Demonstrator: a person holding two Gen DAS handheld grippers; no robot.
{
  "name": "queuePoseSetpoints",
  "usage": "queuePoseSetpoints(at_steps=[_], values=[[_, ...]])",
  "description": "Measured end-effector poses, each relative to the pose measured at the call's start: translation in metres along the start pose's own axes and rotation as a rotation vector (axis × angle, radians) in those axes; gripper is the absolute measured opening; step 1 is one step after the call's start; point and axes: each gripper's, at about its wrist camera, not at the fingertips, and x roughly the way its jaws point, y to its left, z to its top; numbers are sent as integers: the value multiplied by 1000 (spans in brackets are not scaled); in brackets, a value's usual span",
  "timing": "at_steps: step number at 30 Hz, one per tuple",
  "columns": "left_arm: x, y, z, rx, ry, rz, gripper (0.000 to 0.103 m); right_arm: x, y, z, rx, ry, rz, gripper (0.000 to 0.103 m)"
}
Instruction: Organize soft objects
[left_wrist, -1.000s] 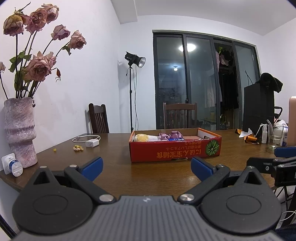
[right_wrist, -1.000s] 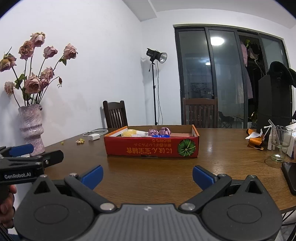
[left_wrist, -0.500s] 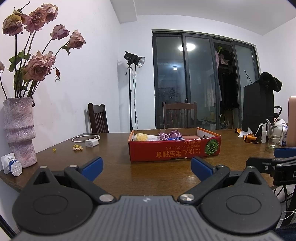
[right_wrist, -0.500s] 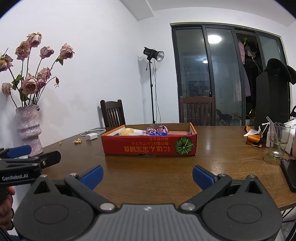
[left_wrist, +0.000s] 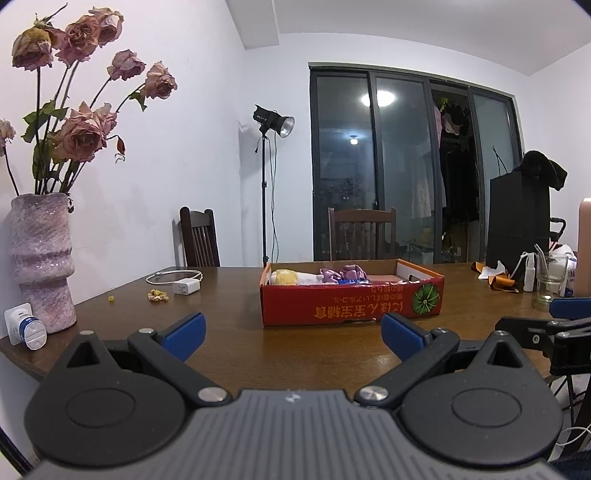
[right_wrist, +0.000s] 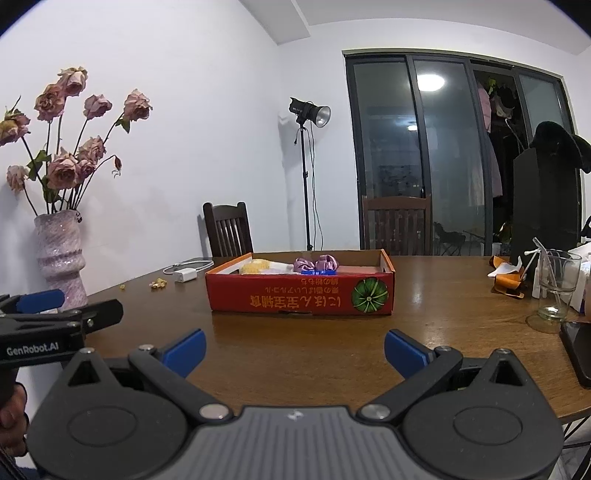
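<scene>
Both tools held low over the near edge of the wooden table (left_wrist: 229, 295). My left gripper (left_wrist: 291, 330) has its blue pads spread wide, nothing between them. My right gripper (right_wrist: 293, 349) is the same: jaws apart, empty.

Red cardboard box (left_wrist: 351, 306) sits mid-table, well ahead of both tools, open-topped, low walls, a green pumpkin printed on its front. Inside, toward its left end: a yellow soft item (left_wrist: 284, 276) lying against something white (left_wrist: 308, 277). Next to that, near the middle, purple fabric scrunchies (left_wrist: 343, 274), bunched together. A small blue object (right_wrist: 318, 272) lies just in front of them at the near wall; I cannot tell what it is. The right part of the box shows only bare floor.

Far right of the table: a clear glass (right_wrist: 557, 288) holding a straw or stick, leaning. Left edge: a pink textured vase (left_wrist: 40, 262) holding dried roses (left_wrist: 79, 134), upright. A white charger with coiled cable (left_wrist: 186, 286) lies between vase and box.
</scene>
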Motion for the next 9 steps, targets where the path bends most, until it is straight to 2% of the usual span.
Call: queuePoseSetpoints(at_steps=[5,9], values=[[-4,-1,1,-6,-29,3,103,-6,3,2,-15,-44,10,103],[-6,-2,2,-3,-40,-6,103,-6,3,3,-14,-48,3,103]])
